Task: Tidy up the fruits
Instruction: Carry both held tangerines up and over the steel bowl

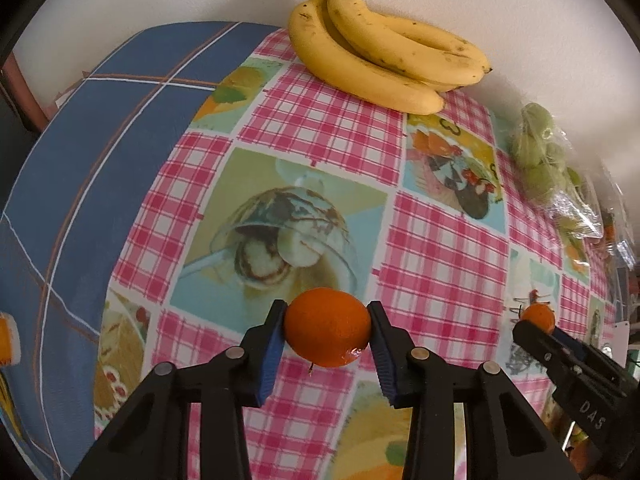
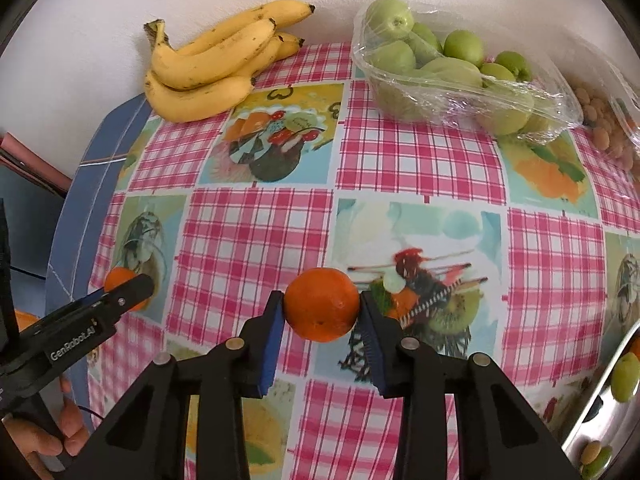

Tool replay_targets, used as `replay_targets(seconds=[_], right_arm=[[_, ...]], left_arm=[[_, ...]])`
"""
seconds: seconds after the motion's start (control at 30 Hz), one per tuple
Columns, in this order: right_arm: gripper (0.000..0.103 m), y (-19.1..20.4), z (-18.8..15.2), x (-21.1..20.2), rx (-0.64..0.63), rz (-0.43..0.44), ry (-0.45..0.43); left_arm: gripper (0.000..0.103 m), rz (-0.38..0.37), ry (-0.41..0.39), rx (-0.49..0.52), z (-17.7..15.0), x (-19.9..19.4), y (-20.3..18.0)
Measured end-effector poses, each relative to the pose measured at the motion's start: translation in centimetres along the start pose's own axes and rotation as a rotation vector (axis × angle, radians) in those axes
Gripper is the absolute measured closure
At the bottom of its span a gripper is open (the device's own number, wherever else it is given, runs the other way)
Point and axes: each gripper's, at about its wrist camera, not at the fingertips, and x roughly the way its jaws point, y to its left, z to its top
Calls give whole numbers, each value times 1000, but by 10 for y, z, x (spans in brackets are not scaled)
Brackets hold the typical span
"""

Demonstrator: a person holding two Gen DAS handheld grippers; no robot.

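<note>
My left gripper (image 1: 327, 326) is shut on an orange (image 1: 327, 328) and holds it over the pink checked tablecloth (image 1: 312, 120). My right gripper (image 2: 322, 304) is shut on a second orange (image 2: 322, 305) over the same cloth (image 2: 256, 240). Each gripper shows in the other's view: the right one (image 1: 536, 322) at the right edge with its orange (image 1: 540, 314), the left one (image 2: 128, 288) at the lower left with its orange (image 2: 120, 278). A bunch of bananas (image 1: 384, 60) lies at the far edge by the wall; it also shows in the right wrist view (image 2: 216, 68).
A clear plastic tray of green fruits (image 2: 452, 68) sits at the back right, wrapped in film; it also shows in the left wrist view (image 1: 544, 160). A bag of small brown fruits (image 2: 604, 128) lies beside it. A shiny metal tray rim (image 2: 592, 408) is at the lower right. A blue cloth (image 1: 80, 160) covers the table's left end.
</note>
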Motion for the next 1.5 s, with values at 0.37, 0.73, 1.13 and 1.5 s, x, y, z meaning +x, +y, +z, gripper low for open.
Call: replay_targets(seconds=[0.37,0.73,1.13,1.5], right_arm=[[65,-1,-35,-30,-4,-15,-13],[65,-24,-76,-57,30,-51,-45],[65,-63,-118,-83,124,-60,-82],[65,-106,-129,-112,189,-101,-137]], left_arm=[[60,-84,-46,-109,-40,-34,-12],[60,-91,-103,-120,-85,-57,-53],[60,-99,-127,-43,-114,-62,-111],[60,-107,-173,42,-119,-77,-148]])
